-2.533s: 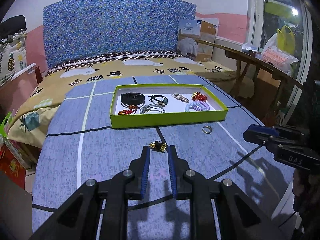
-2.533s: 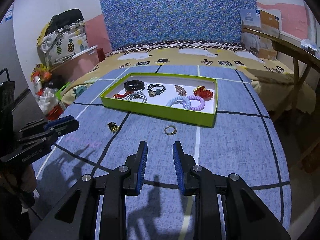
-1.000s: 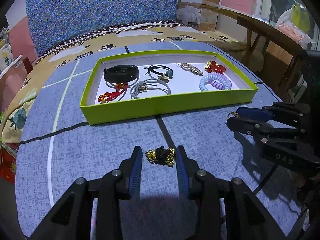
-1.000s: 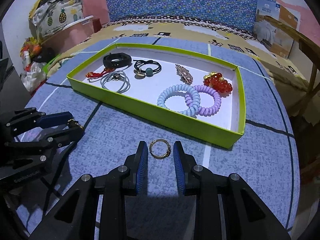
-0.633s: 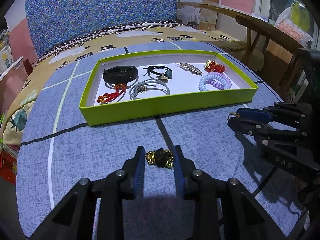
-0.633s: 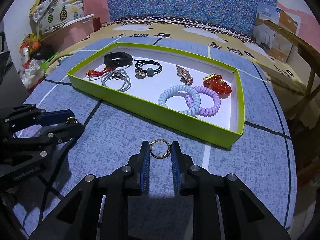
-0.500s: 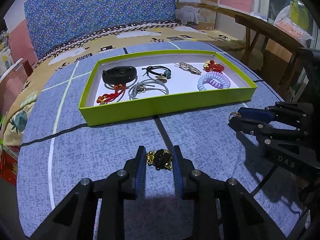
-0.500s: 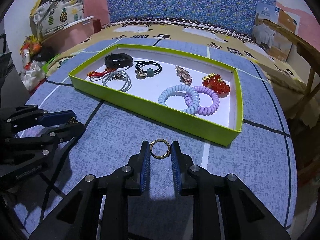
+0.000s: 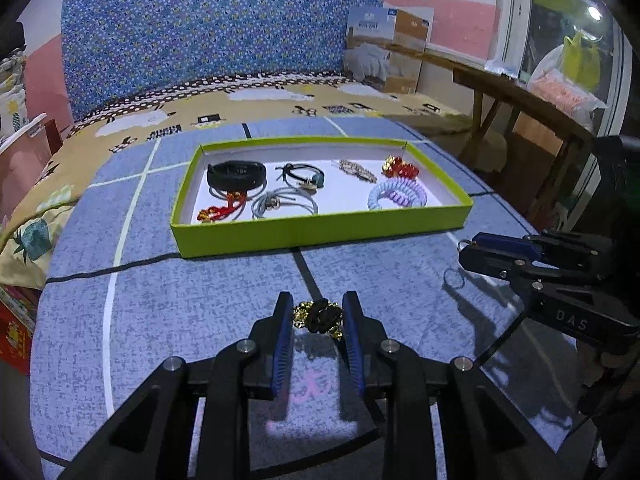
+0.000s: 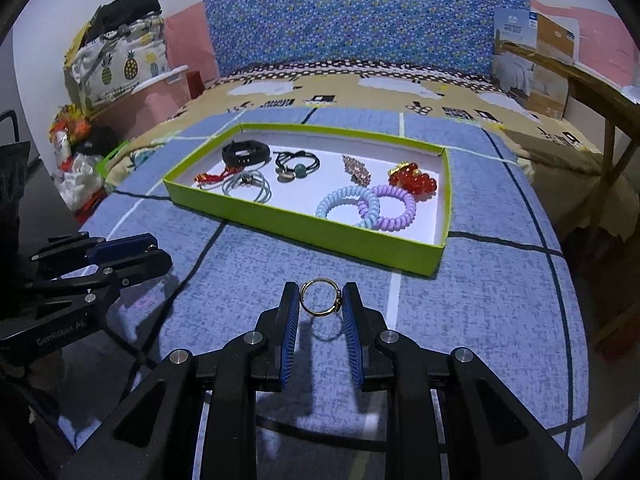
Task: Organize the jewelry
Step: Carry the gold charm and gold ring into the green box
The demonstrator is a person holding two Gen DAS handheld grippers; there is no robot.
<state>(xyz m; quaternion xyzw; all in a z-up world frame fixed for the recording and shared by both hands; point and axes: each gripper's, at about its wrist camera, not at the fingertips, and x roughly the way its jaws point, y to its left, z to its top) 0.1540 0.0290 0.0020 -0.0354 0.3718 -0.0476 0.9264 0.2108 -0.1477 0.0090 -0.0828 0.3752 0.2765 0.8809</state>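
Note:
My left gripper (image 9: pixel 318 318) is shut on a black and gold knotted ornament (image 9: pixel 320 317), held just above the blue checked blanket, with its shadow below. My right gripper (image 10: pixel 320 298) is shut on a thin gold ring (image 10: pixel 320 279), also lifted clear of the blanket. Ahead of both lies the lime-green tray (image 9: pixel 320 232) with a white floor. In it are a black band (image 9: pixel 236 174), hair ties, a brooch, red beads (image 9: pixel 400 168) and two coil ties (image 9: pixel 396 196). The right gripper (image 9: pixel 496 250) shows at the right of the left wrist view, and the left gripper (image 10: pixel 132 254) at the left of the right wrist view.
The blanket covers a bed with a blue patterned headboard (image 9: pixel 220 36). A wooden table (image 9: pixel 520 96) with bags stands at the right. A cardboard box (image 9: pixel 388 52) sits behind it. Pineapple-print bags (image 10: pixel 116 64) and clutter pile up off the bed's left side.
Both grippers have closed on their pieces, the left on the ornament and the right on the ring. Both have risen a little, lifting the pieces off the blanket.

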